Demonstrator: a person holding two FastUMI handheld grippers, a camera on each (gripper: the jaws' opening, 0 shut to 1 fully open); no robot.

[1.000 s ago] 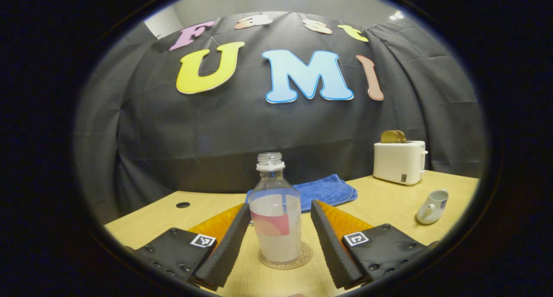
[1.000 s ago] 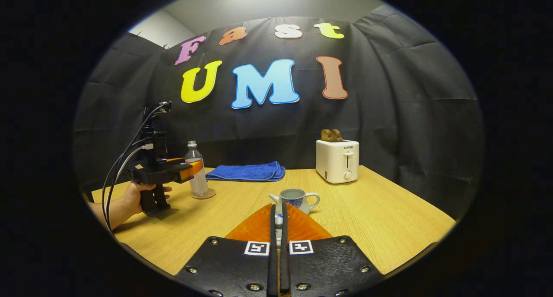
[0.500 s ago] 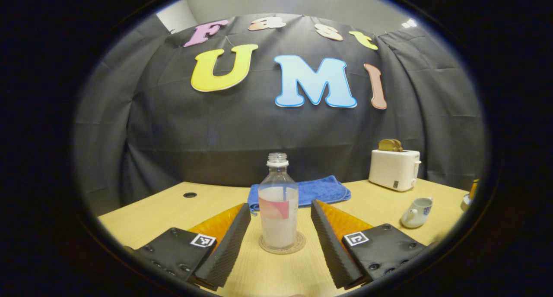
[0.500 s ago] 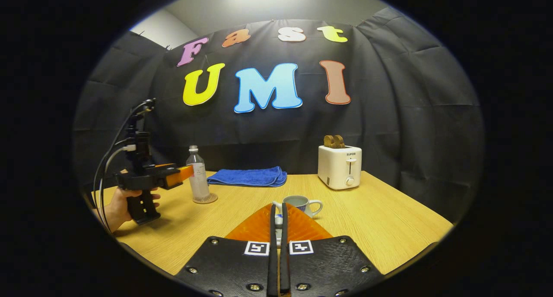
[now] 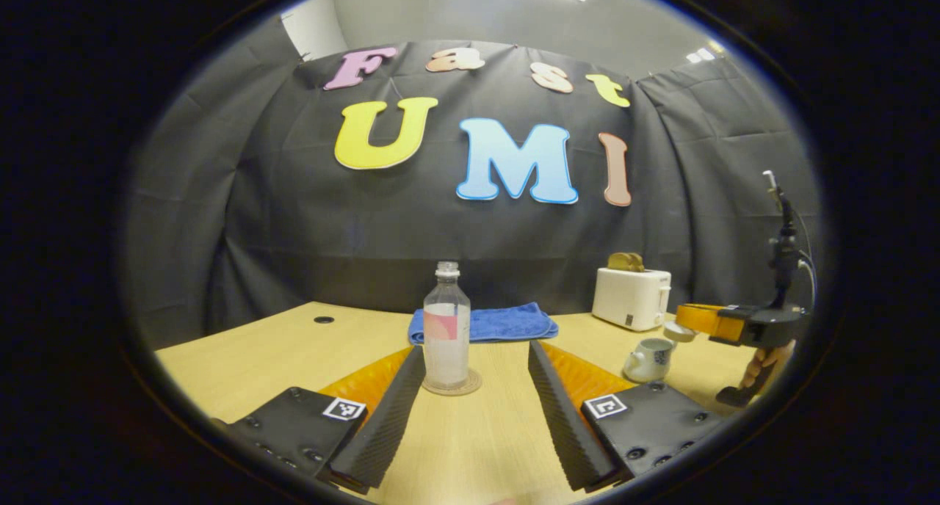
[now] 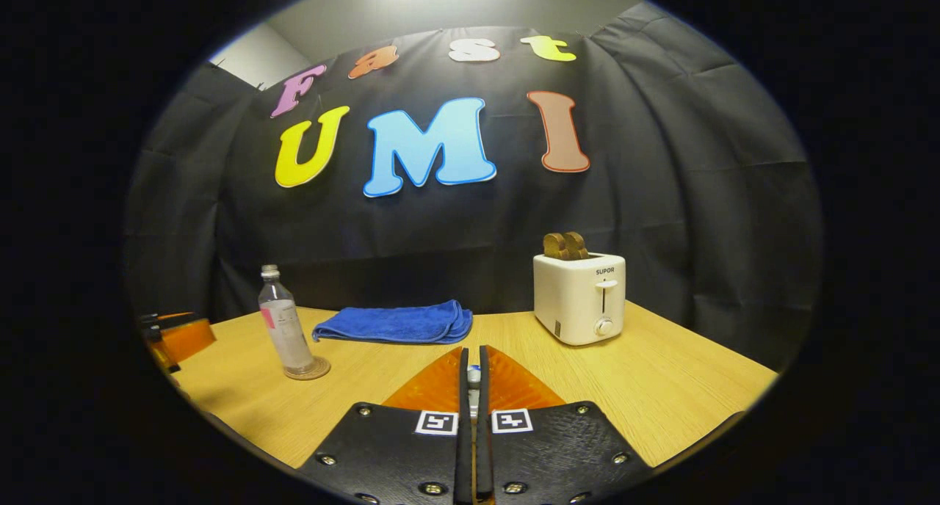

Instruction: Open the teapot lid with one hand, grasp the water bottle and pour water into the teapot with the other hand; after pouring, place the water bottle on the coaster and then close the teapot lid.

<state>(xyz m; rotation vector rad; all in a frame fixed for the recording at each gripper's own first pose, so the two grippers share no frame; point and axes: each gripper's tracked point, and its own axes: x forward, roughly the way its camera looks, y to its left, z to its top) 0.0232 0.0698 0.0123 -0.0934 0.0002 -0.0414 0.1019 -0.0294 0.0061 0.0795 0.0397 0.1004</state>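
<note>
The clear plastic water bottle stands on the round coaster. Right of it, the small white ceramic teapot is fragile; its smooth lid is clamped in the right hand-held gripper — hold it by the knob. The left hand-held gripper gapes empty.

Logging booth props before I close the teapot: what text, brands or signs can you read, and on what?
toaster: short brand mark on front, left unquoted.
water bottle: pink label, too blurred to read.
left gripper and right gripper: square coded markers, no words.
teapot, teapot lid: no readable text.
</note>
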